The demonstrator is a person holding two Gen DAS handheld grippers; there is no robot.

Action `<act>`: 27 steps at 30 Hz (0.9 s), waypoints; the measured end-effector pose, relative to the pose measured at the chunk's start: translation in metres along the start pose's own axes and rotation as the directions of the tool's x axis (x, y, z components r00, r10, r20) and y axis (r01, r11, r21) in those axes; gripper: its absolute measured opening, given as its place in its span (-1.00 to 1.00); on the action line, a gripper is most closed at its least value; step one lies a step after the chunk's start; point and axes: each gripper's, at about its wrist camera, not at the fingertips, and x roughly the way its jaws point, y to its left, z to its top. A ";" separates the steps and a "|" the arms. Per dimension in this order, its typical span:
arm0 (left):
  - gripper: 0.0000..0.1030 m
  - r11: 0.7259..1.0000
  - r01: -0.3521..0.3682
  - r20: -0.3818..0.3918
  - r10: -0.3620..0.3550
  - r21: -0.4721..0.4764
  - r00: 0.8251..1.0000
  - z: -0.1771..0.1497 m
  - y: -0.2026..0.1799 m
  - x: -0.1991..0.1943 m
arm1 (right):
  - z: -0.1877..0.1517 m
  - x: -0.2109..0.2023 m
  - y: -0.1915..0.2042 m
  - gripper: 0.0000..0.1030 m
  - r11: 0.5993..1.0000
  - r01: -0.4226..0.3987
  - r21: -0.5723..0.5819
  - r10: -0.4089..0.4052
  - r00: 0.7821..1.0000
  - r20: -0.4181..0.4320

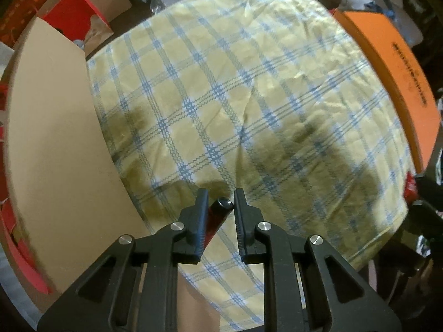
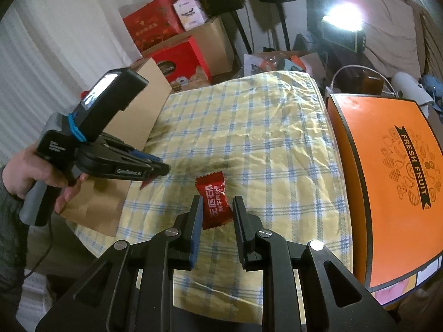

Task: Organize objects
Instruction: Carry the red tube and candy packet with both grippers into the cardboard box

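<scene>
Here the left gripper is clamping a small red packet, its jaws drawn in close around it; a dark rounded end of the packet is poking out between the tips. In the right wrist view the same gripper is reaching in from the left, held by a hand in a grey sleeve, with a red corner of the packet sticking out under its tips.

The right gripper is holding a second red candy, printed with white characters, between its narrowly set jaws. The candy is hanging just above the checked cloth, its top edge clear of the fingertips.

The cloth, yellow with blue lines and creased, is covering the table. A plain brown box is standing along the cloth's left edge, just beside the left gripper. An orange box marked FRESH FRUIT is lying flat along the cloth's right edge. Beyond the table, red cartons and brown cardboard are piling up against a white curtain, and a bright lamp is shining at the back right.
</scene>
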 end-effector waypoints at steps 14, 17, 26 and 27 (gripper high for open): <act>-0.73 0.992 0.107 0.225 -0.090 -0.064 0.970 -0.027 0.006 -0.066 | 0.016 -0.008 0.033 -0.60 0.998 -0.001 -0.059 0.003 0.999 0.033; -0.73 0.987 0.140 0.273 -0.114 -0.078 0.955 -0.032 0.015 -0.080 | 0.021 -0.010 0.042 -0.60 0.997 -0.002 -0.074 0.005 0.999 0.041; -0.73 0.971 0.215 0.387 -0.160 -0.105 0.908 -0.059 0.034 -0.126 | 0.036 -0.012 0.074 -0.60 0.992 -0.027 -0.124 0.035 0.998 0.061; -0.73 0.969 0.223 0.401 -0.163 -0.107 0.902 -0.064 0.037 -0.131 | 0.038 -0.012 0.079 -0.60 0.991 -0.030 -0.131 0.039 0.997 0.063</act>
